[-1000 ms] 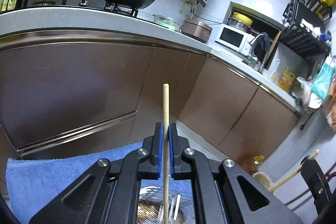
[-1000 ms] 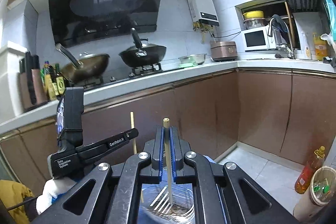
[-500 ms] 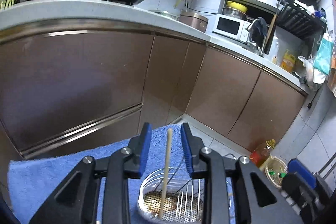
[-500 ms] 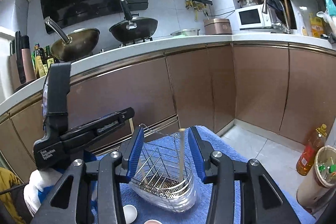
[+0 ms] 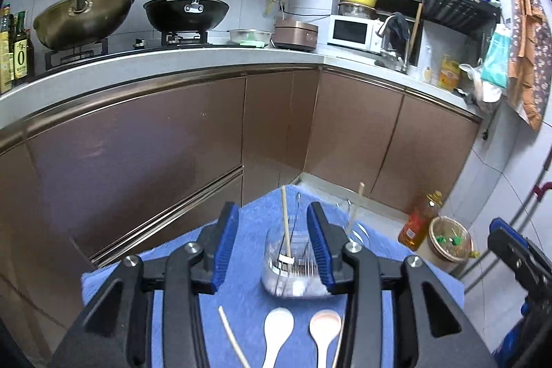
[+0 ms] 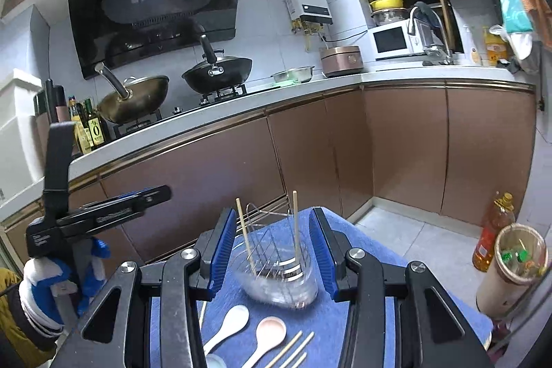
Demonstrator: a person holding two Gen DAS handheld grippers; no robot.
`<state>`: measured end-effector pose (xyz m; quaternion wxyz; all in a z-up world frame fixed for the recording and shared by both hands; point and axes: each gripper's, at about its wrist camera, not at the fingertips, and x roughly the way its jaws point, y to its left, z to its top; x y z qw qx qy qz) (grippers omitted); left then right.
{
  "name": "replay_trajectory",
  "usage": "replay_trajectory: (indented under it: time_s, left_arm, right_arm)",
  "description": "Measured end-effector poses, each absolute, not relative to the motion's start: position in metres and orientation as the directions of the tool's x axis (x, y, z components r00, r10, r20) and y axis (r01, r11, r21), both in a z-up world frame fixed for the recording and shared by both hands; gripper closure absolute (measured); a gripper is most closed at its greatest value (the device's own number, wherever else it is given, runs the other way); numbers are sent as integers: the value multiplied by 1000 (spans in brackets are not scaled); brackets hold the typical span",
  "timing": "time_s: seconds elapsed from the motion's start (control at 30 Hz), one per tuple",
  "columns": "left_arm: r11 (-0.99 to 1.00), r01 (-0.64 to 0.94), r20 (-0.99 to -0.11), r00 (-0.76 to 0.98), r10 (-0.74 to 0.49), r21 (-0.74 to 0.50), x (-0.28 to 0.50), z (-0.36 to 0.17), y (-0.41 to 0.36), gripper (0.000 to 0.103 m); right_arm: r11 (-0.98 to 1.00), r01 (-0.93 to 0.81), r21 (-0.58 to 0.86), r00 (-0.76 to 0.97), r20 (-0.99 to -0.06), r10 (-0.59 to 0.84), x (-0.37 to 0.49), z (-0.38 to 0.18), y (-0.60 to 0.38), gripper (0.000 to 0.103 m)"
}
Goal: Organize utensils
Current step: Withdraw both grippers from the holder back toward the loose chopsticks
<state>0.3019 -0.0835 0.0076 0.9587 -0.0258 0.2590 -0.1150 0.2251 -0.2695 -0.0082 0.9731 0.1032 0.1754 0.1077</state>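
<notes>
Both tongs, left (image 5: 272, 244) and right (image 6: 274, 247), are gaping wide and gripping nothing, each hovering just behind the clear drainer cup (image 6: 276, 278) that is standing on the blue-clothed bench (image 6: 355, 240). Two pale chopsticks, one (image 6: 245, 237) leaning left and one (image 6: 295, 226) nearly upright, are poking out of its wire basket, whose floor is blurring into glare. Nearer the tongs, a white spoon (image 6: 229, 323), a pinkish spoon (image 6: 267, 335) and loose chopsticks (image 6: 293, 350) are lying flat, their handles running out of view.
</notes>
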Motion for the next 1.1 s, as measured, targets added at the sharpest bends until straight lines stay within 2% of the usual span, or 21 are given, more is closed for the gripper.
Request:
replay_trajectory:
  time_s: [0.2,0.5,0.7,0.9,1.1]
  left_arm:
    - [964,231,-545,796,-265,-130,254,7,-65,64]
    - [952,263,-645,704,-299,-154,211,-20,-52,64]
    - [947,254,-680,660,-320,-199,203,-38,-37,64]
    - [938,251,-709,614,-347,-241,210,-56,-26,64]
    - [939,225,-762,549,-343,-261,233,-82,-23,64]
  right_arm:
    - [959,-140,248,915,-338,221,187,-1,-268,62]
    - [952,-99,288,880,-422,219,159,-11,-261,65]
    - [949,-77,304,845,-486,225,156,-26,-257,69]
    - [934,-61,353,783,-563,264,175,-51,-258,79]
    - [928,-35,371,687,-665,293,212,-86,-252,81]
